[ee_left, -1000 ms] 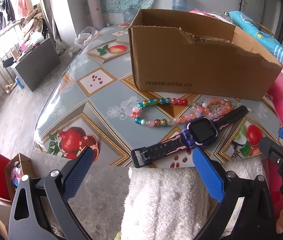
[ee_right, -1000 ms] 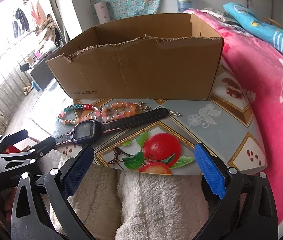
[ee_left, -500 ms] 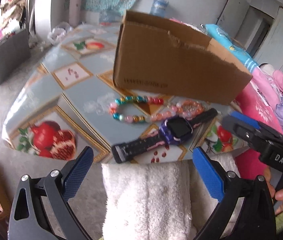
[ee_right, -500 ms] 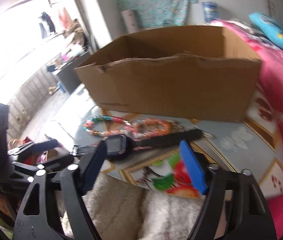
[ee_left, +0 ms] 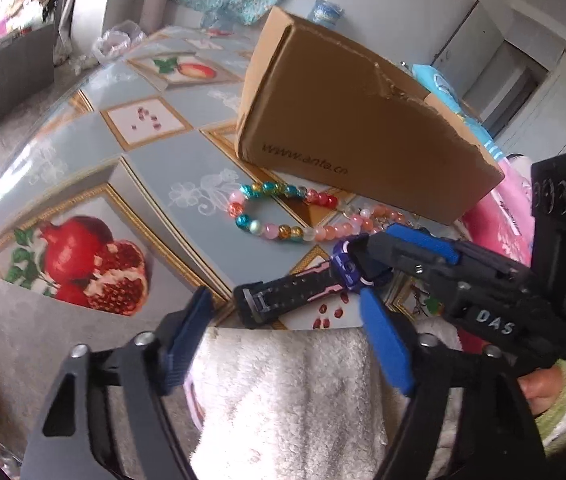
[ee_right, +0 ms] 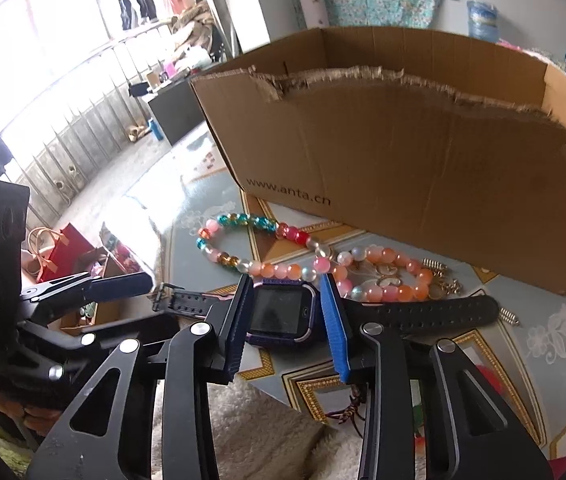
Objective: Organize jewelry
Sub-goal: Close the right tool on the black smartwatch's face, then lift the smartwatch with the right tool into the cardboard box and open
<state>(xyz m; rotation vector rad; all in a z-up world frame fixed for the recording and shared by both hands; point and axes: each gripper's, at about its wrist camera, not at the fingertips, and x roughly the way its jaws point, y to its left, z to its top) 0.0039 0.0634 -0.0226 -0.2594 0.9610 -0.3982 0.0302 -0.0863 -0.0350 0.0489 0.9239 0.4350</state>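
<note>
Right tongs (ee_right: 287,316) straddle the purple face of the smartwatch (ee_right: 281,314), one blue pad at each side of its case; the jaws are closing, and I cannot tell whether the pads press on the case yet. Left tongs (ee_left: 283,320) hover over the buckle end of the watch strap (ee_left: 279,296), jaws also closing, with that strap end lying just ahead of and between the fingers (ee_left: 383,344) and nothing pinched in them. In the right wrist view the left tongs (ee_right: 131,300) appear to the left of my right pair, their fingertips bracketing the same strap end.

The watch lies flat on the table (ee_left: 95,168), its free strap running off to the right of my right tongs. Just beyond both pairs lies the bead bracelet (ee_right: 251,248), touching or nearly touching the watch, with a second strand of peach beads (ee_right: 387,276) and small gold charms beside it. Behind the beads stands the cardboard box (ee_right: 423,152), open-topped, its near rim torn.

Step in hand, as I judge it: securing the watch, the first piece to go into the box. The next move calls for finishing the squeeze on the case, then lifting straight up so the dangling straps clear the beads, and carrying the watch over the torn rim.
</note>
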